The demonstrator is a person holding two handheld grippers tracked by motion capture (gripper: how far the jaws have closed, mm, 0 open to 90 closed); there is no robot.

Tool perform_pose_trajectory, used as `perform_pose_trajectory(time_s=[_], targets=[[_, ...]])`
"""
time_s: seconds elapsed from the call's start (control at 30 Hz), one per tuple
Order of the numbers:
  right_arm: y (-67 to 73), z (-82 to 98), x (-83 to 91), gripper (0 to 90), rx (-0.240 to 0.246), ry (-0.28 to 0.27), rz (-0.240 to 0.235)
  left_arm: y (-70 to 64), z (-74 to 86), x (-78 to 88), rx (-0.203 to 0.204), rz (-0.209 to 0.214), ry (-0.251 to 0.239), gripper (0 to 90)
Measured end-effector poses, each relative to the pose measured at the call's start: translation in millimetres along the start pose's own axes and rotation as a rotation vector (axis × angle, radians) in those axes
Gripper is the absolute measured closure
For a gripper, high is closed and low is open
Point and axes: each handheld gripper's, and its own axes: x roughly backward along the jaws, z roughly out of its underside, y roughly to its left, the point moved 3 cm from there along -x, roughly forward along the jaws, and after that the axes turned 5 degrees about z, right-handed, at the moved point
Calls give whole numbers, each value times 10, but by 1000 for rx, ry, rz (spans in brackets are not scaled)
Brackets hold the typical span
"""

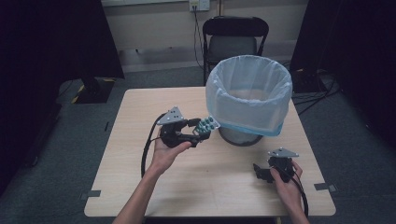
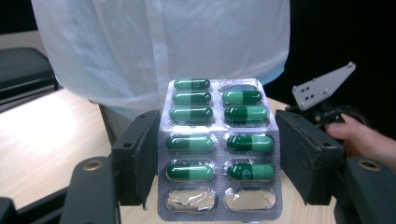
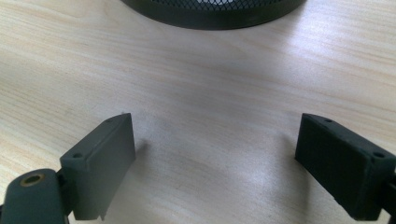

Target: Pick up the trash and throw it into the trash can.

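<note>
A silver blister pack [image 1: 207, 124] of green capsules hangs above the table, close to the near side of the bin. My left gripper [image 1: 199, 132] is shut on it, one black pad pressing each long edge. In the left gripper view the blister pack [image 2: 217, 149] stands upright between the pads, with its two lowest pockets empty and flattened. My right gripper [image 1: 259, 171] rests low on the table at the front right. Its jaws stand wide apart in the right gripper view [image 3: 217, 158], with bare wood between them.
A black mesh waste bin lined with a pale blue bag [image 1: 247, 116] stands on the far right part of the wooden table [image 1: 210, 191]; its bag [image 2: 159, 46] rises just behind the pack. The bin's base [image 3: 210, 11] lies ahead of my right gripper. A folding chair [image 1: 235, 42] stands behind the table.
</note>
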Motion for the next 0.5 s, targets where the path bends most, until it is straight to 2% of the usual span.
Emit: perform_pose_trajectory(time_s=[0.13, 0.17, 0.23, 0.33, 0.43, 0.5], targets=[[-1, 0, 0, 111, 1, -1, 0, 3, -100, 5, -22, 5, -3, 341], [0, 0, -1, 111, 0, -1, -2, 11, -169, 12, -40, 3, -3, 342], [0, 0, 0, 112, 0, 0, 0, 16, -198, 15, -42, 3, -4, 341], [-1, 0, 0, 112, 1, 0, 0, 24, -329, 37, -46, 17, -30, 342], [-1, 0, -1, 112, 1, -1, -2, 25, -396, 26, -62, 11, -27, 341], [-1, 0, 0, 112, 1, 0, 0, 18, -489, 6, -70, 33, -41, 342]])
